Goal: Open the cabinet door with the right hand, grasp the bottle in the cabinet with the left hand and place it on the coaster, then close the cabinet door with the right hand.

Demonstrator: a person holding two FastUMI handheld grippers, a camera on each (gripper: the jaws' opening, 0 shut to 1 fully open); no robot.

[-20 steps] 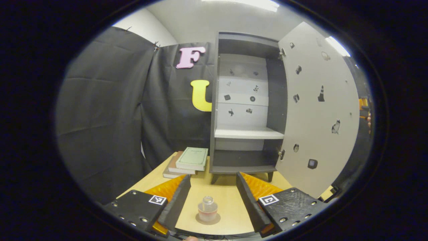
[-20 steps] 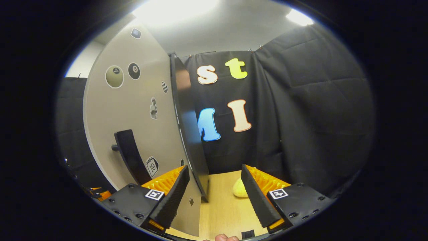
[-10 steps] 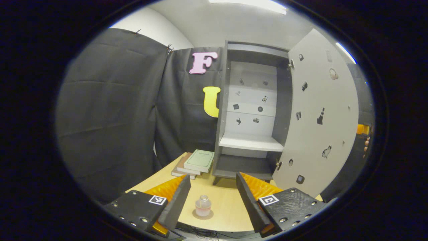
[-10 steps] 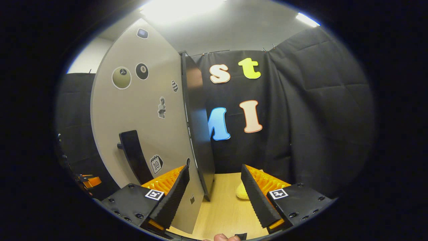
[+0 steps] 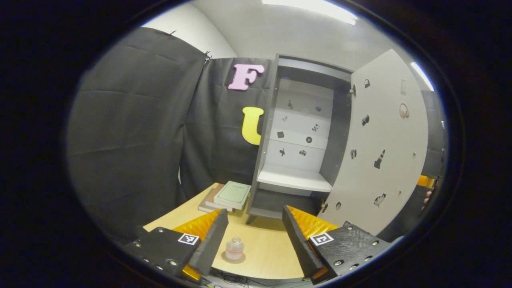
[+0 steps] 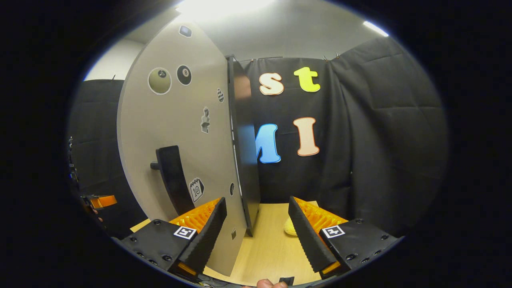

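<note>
Bottle (image 5: 234, 248) sat on coaster (image 5: 234, 258), at 6 o'clock. Left gripper (image 5: 253, 240) released, right gripper (image 6: 256, 232) released too. Door (image 6: 180, 160) stood open; closing remained.

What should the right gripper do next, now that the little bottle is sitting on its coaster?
Probably swing the right gripper left toward the door's dark handle to push it shut. The bottle already stands on the coaster, the left gripper is open and clear of it, and the cabinet door hangs wide open. Closing looks like the one step left.
</note>
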